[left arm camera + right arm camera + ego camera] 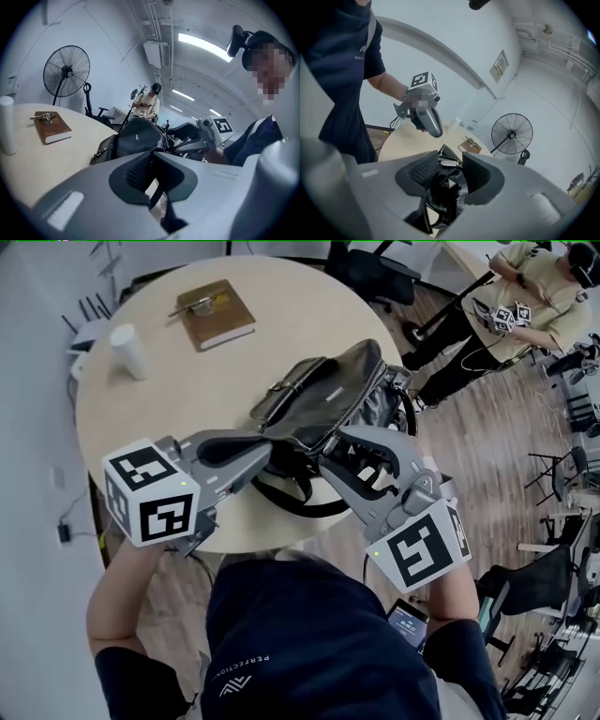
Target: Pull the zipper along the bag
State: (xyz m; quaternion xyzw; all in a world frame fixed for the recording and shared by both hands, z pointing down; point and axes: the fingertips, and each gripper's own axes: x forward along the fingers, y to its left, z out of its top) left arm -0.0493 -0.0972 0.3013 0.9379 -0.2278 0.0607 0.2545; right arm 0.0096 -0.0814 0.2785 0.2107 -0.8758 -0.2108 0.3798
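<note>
On the round table (141,418), a black bag (319,390) lies unzipped.

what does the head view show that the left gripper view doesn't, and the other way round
Only the head view: the wood floor and the marker cube on the left hand-held gripper. Only the left gripper view: the ceiling lights and the head camera that the person wears. Both: the bag, the brown book, the white cup and the right hand-held gripper.
</note>
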